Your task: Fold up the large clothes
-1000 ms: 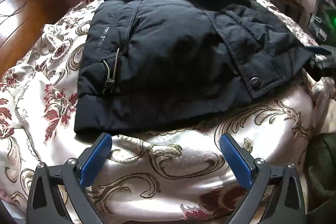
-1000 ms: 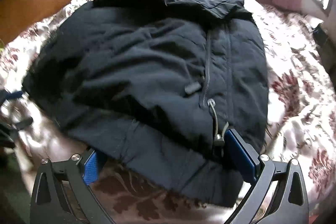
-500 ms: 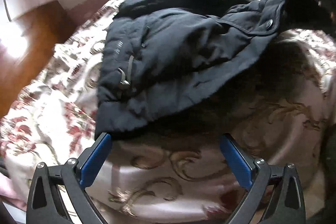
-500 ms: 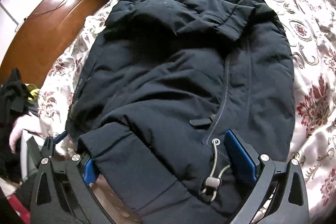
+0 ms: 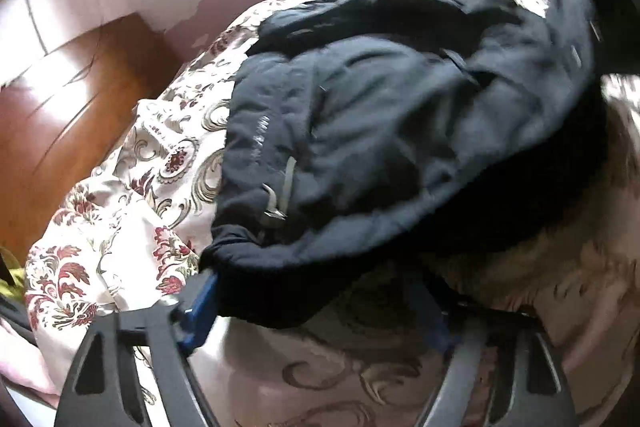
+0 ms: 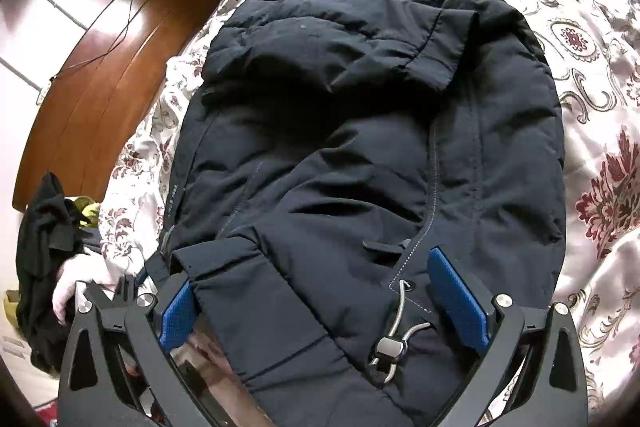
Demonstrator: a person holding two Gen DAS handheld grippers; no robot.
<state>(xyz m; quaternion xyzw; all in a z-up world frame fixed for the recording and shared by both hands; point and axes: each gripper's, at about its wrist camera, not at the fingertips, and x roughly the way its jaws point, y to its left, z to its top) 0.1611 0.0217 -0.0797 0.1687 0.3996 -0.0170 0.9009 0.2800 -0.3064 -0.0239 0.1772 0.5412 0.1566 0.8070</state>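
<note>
Gripping the dark navy padded jacket [image 5: 380, 131] evenly at both near hem corners is what this step needs. It lies on the floral bedspread [image 5: 132, 227], collar at the far end and hem toward you.

Your right gripper [image 6: 308, 271] stands wide around a thick bunch of hem. Fabric fills the gap between its pads, and in the left wrist view the jacket's right side hangs raised off the bed, so I judge that side held.

Your left gripper [image 5: 314, 289] has just been closing its jaws, and the near left hem corner sits between them. That view is blurred, so you cannot tell whether both pads press yet.

- Let the left pads bite well into the padded hem, not just its edge; bulky fabric probably slips from a shallow pinch.
- Match the right side's height before carrying the hem toward the collar, so that the fold line runs straight across.
- Keep the drawcord toggle [image 6: 390, 347], just beside the right pad, out of the bite so it cannot snag.

As for writing, a pale line of lettering [image 5: 259, 137] runs along the jacket's left side. It is too blurred to read, and no brand shows elsewhere.
</note>
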